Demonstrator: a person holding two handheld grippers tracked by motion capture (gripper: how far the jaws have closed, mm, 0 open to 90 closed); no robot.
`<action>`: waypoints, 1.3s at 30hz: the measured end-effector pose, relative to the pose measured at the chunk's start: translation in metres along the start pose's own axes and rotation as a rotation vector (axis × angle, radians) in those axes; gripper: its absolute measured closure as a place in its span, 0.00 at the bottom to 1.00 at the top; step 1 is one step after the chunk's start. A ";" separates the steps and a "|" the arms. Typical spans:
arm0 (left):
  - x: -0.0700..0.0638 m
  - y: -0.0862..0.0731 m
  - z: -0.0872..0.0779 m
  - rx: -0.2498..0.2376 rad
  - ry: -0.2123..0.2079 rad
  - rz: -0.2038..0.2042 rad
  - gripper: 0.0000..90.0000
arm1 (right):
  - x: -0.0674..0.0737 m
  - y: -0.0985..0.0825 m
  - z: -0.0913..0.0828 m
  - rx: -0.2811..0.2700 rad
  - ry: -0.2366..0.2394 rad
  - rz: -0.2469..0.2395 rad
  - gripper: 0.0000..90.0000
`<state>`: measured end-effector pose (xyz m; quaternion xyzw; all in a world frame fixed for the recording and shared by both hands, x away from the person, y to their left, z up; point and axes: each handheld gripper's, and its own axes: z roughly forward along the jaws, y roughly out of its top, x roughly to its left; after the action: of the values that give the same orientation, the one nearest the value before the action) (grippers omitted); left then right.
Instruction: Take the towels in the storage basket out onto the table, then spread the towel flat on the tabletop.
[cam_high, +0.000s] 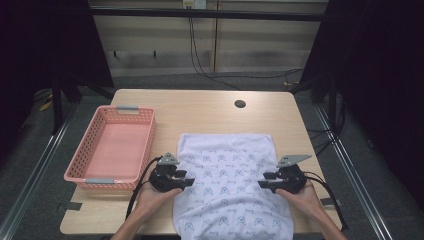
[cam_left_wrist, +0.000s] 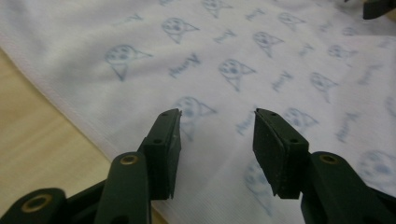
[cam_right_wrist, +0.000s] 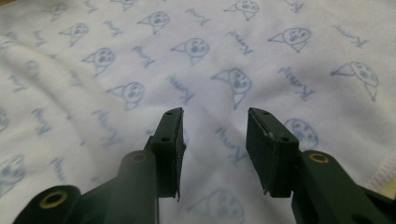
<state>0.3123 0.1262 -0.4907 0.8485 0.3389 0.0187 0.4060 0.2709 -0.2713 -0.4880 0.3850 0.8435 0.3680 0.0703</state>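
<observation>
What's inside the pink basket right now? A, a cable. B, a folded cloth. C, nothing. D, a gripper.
C: the basket shows only its bare pink floor, while the cloth lies spread on the table to its right.

Lab recording booth: black curtains (cam_high: 385, 75), rig frame, cables (cam_high: 200, 60), wooden table (cam_high: 210, 110).

The white cloth (cam_right_wrist: 140, 56) repeats a blue script word, perhaps "Kuromi".
</observation>
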 end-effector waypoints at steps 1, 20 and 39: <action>0.000 0.000 0.000 0.000 0.000 0.000 0.56 | -0.002 0.001 0.003 0.000 -0.010 0.003 0.65; -0.013 -0.011 0.004 0.063 -0.013 0.094 0.98 | 0.018 -0.035 -0.020 0.039 -0.035 0.001 0.97; -0.055 -0.045 -0.029 0.078 -0.125 0.096 0.83 | 0.048 -0.055 -0.049 0.023 0.021 -0.010 0.76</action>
<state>0.2356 0.1330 -0.4900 0.8785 0.2722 -0.0280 0.3916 0.1848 -0.2893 -0.4822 0.3777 0.8502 0.3619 0.0590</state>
